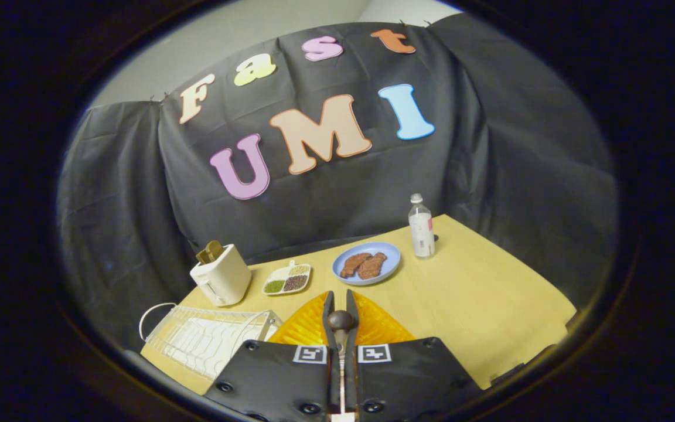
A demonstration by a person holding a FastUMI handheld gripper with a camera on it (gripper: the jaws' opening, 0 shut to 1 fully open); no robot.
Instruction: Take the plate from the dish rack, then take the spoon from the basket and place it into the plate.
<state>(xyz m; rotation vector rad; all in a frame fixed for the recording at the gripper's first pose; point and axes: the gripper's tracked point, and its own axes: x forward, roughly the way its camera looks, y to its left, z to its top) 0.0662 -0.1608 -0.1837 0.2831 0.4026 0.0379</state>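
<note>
My gripper (340, 295) is shut on the spoon (340, 320). Its dark round bowl sits between the fingers just behind the tips, and its thin metal handle runs back between them. Right beneath and ahead of the fingers an orange ribbed plate (376, 326) lies flat on the yellow table (478, 305); the gripper body hides its near part. Left of the fingers stands the white wire dish rack (208, 337), with nothing seen in it.
Beyond the fingers sits a blue plate (392, 258) holding two brown meat pieces. A clear bottle (421, 230) stands to its right. A white sectioned dish (286, 279) and a white toaster (221, 275) are at the far left.
</note>
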